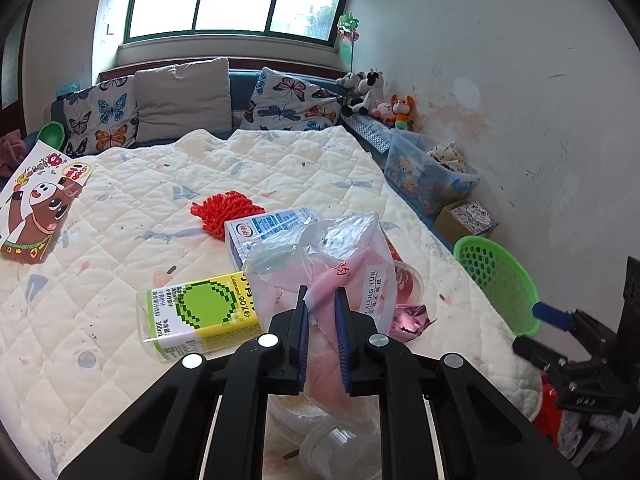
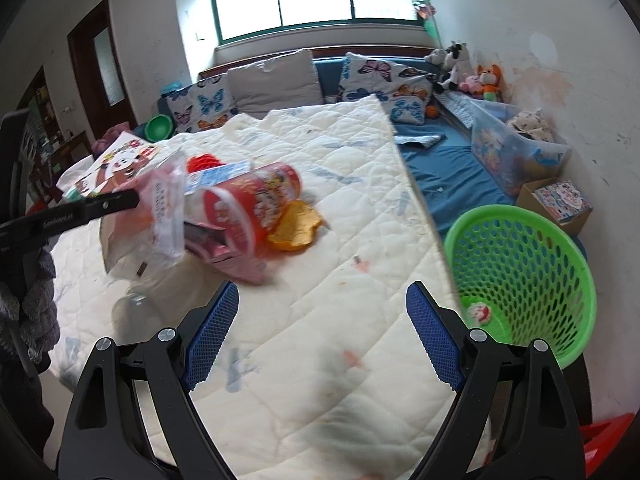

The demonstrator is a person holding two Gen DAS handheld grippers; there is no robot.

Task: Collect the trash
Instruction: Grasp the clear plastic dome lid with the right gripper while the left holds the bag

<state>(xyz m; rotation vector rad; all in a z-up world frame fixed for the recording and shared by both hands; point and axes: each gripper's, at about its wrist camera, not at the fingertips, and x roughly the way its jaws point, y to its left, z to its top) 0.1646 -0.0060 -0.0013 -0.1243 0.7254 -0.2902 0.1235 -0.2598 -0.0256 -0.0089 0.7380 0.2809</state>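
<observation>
My left gripper (image 1: 322, 294) is shut on a pink and clear plastic bag (image 1: 360, 280), its blue pads pinching the bag's near edge just above the quilt. Around the bag lie a green and yellow juice bottle (image 1: 196, 316), a white and blue carton (image 1: 268, 232), a red cup (image 2: 256, 204) on its side, an orange wrapper (image 2: 296, 228) and a pink foil wrapper (image 1: 408, 320). My right gripper (image 2: 324, 292) is open over bare quilt, with nothing between its fingers. A green mesh basket (image 2: 520, 280) stands to its right, with one small piece of trash inside.
The trash lies on a cream quilt (image 2: 340, 360) over a low table. A red foam net (image 1: 224, 212) and a cartoon paper bag (image 1: 36, 208) lie farther back. A clear plastic cup (image 1: 336, 444) sits below my left gripper. Storage boxes (image 2: 516, 148) line the right wall.
</observation>
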